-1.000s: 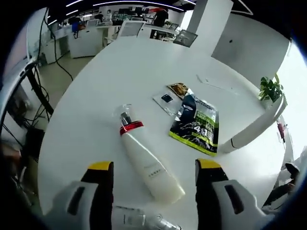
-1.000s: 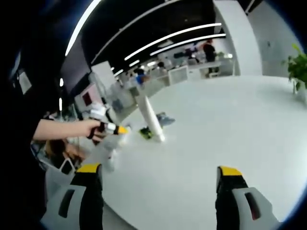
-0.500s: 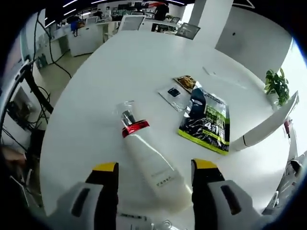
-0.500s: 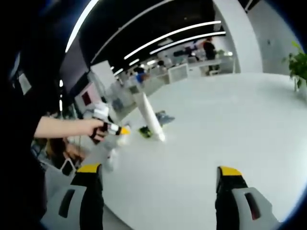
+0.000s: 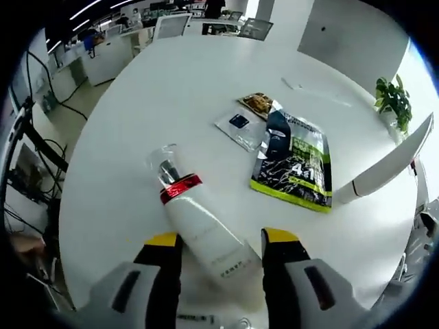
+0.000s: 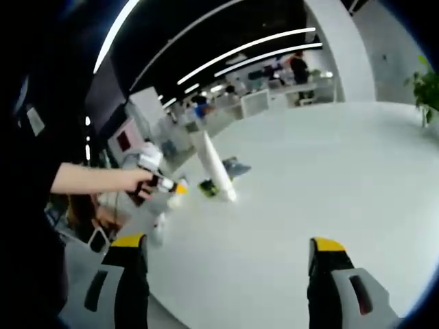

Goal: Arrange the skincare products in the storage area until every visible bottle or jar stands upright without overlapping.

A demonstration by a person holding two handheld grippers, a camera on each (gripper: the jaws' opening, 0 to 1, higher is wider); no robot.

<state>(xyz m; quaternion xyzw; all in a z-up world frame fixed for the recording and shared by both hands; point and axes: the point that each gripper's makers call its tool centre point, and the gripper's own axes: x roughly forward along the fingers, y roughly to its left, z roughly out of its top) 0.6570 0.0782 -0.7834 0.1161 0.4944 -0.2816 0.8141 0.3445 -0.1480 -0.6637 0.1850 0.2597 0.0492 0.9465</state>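
Note:
A white bottle (image 5: 202,233) with a red band and a clear cap lies on its side on the round white table (image 5: 137,110). My left gripper (image 5: 221,238) is open, with its yellow-tipped jaws on either side of the bottle's lower end and a small gap on each side. A tall white tube (image 5: 384,164) stands at the right, and it rises mid-table as the tall white tube (image 6: 214,164) in the right gripper view. My right gripper (image 6: 228,245) hangs open over bare table, holding nothing. A person's hand holds the left gripper (image 6: 164,184) far to the left.
A green and black packet (image 5: 295,168) lies right of the bottle, with two small sachets (image 5: 240,127) behind it. A potted plant (image 5: 391,103) stands at the table's far edge. Desks and office furniture lie beyond the table. The table edge runs close to my left gripper.
My left gripper has moved forward over the lying bottle, whose lower end now sits between the jaws, and the jaws have narrowed a little. The right gripper has hardly moved.

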